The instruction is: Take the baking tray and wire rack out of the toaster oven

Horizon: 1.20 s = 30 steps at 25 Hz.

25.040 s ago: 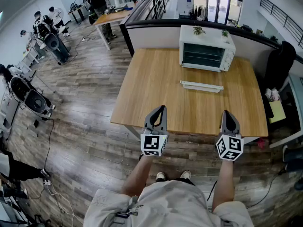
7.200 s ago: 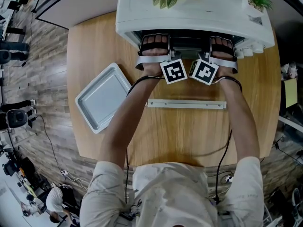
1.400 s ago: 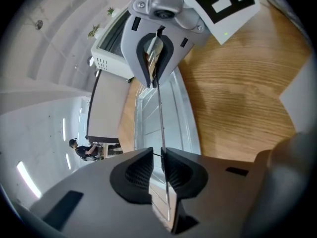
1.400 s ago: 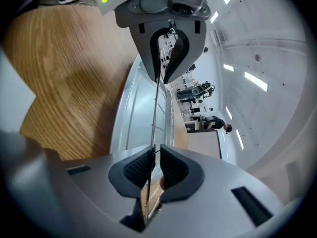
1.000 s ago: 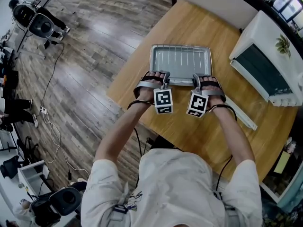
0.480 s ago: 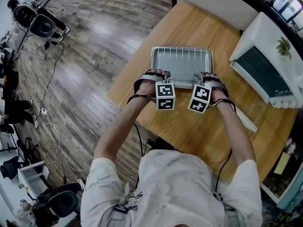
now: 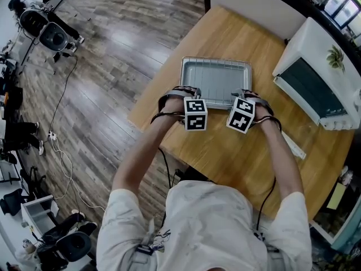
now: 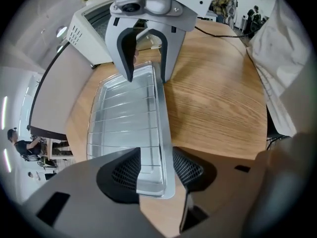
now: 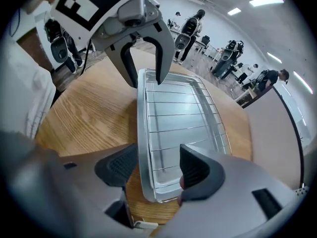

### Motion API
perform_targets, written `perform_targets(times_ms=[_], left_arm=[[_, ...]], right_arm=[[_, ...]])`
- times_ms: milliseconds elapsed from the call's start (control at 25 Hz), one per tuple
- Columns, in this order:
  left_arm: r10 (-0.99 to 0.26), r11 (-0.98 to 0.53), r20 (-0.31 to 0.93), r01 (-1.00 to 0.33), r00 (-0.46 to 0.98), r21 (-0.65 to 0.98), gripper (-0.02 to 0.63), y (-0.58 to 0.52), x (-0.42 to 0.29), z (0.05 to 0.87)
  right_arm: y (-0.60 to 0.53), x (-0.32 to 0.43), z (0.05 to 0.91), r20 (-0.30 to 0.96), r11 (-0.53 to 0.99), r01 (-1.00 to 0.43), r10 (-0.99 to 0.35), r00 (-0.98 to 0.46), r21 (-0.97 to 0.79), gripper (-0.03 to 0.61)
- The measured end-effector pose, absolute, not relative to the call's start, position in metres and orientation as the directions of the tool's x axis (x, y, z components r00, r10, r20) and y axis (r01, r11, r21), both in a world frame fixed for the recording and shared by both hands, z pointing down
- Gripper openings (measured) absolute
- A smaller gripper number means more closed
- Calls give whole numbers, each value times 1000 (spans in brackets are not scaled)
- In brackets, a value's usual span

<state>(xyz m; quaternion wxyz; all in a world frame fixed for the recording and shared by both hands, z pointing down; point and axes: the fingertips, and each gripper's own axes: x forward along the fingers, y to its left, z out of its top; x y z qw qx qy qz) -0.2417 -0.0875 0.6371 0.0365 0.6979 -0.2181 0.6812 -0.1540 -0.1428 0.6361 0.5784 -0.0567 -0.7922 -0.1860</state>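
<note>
The baking tray, with the wire rack lying in it, sits on the tabletop near the toaster oven. The left claw and right claw straddle its near rim — both released, jaws just opening, pads off the metal.

The person wears a pale, off-white short-sleeved shirt. Dark straps cross the back of each hand. The left gripper and right gripper have grey shells and black textured pads — each carries a white cube with black square markers. Thin black cables trail along the forearms.
</note>
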Motion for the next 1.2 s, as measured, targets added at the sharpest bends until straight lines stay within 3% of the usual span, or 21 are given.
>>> perform_targets(times_ms=[200, 560, 880, 1200], left_arm=[[-288, -884, 957, -388, 15, -260, 216, -88, -236, 634], [-487, -767, 856, -553, 170, -327, 216, -105, -210, 599], [-736, -567, 577, -789, 355, -238, 216, -143, -151, 534], [-855, -457, 320, -884, 407, -98, 216, -161, -96, 482]], right_arm=[[-140, -156, 629, 917, 949, 232, -111, -384, 212, 284], [-142, -133, 584, 789, 981, -107, -194, -583, 163, 284], [-165, -53, 522, 610, 866, -484, -450, -652, 122, 282], [-164, 59, 474, 463, 658, -735, -708, -533, 160, 282]])
